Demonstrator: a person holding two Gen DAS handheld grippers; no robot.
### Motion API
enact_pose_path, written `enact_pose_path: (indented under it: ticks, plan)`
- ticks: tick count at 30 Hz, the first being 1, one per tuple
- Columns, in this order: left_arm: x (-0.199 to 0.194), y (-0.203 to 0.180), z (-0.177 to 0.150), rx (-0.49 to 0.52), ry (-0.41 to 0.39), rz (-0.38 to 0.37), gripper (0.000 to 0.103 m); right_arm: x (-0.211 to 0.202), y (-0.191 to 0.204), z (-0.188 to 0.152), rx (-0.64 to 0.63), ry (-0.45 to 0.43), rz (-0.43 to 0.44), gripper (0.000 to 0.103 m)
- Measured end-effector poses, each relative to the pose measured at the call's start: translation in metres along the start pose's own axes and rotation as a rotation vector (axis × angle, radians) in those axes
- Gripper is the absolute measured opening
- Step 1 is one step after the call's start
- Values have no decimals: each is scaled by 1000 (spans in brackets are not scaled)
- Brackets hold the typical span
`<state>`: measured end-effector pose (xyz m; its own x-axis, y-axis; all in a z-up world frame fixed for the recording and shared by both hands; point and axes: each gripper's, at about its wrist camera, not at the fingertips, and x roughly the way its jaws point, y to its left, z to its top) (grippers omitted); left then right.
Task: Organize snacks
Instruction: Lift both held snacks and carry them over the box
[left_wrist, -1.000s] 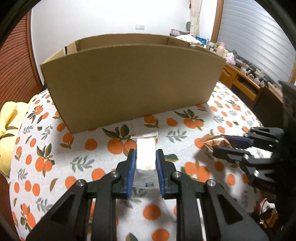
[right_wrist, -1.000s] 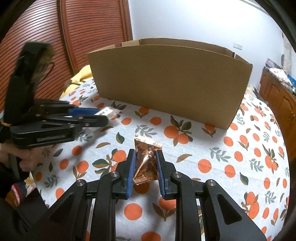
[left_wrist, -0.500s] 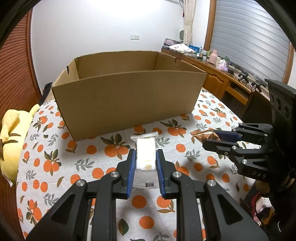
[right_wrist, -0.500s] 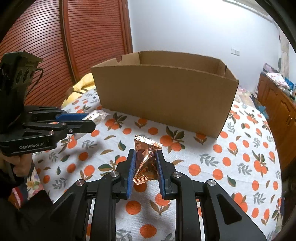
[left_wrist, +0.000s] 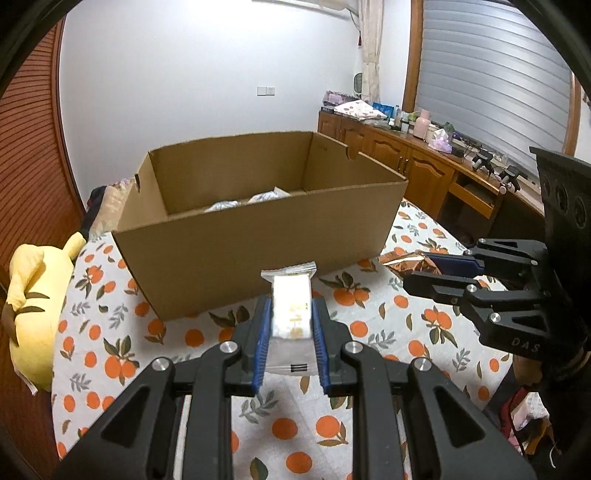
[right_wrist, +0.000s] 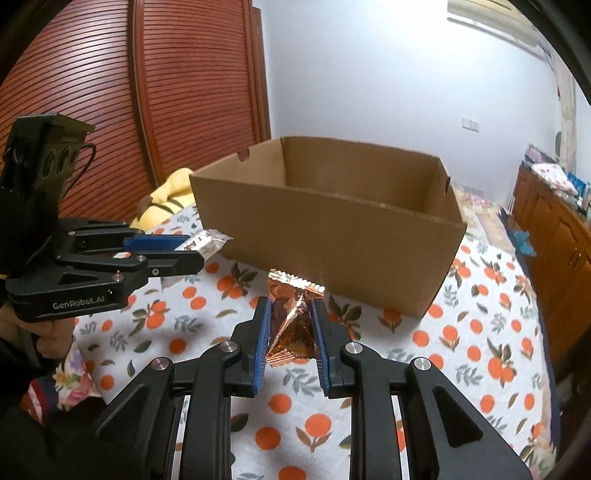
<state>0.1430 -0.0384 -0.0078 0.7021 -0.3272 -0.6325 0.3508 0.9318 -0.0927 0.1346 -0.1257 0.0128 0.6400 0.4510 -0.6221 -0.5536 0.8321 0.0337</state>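
My left gripper (left_wrist: 290, 310) is shut on a white snack packet (left_wrist: 291, 314) and holds it above the table, short of the open cardboard box (left_wrist: 258, 243). My right gripper (right_wrist: 290, 314) is shut on a copper foil snack packet (right_wrist: 293, 317), also held above the table in front of the box (right_wrist: 332, 236). Each gripper shows in the other's view: the right one (left_wrist: 436, 273) with the foil packet (left_wrist: 402, 260), the left one (right_wrist: 184, 253) with the white packet (right_wrist: 207, 240). Pale wrapped snacks (left_wrist: 251, 199) lie inside the box.
The table wears an orange-print cloth (left_wrist: 373, 328). A yellow plush toy (left_wrist: 33, 295) lies at its left edge. A wooden sideboard (left_wrist: 424, 170) with clutter stands at the right, and a slatted wooden door (right_wrist: 166, 92) is behind the left side.
Both grippers have risen with their packets; the box's inside, hidden a second ago, now shows from above its near wall.
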Motion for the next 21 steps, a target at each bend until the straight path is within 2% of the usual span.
enact_pose_path:
  ticks: [11, 21]
  plan:
    - [-15, 4, 23, 47, -49, 28, 19, -7, 1, 30, -35, -51, -9, 20]
    - [-17, 24, 54, 32, -84, 49, 19, -5, -2, 54, -58, -73, -25, 20]
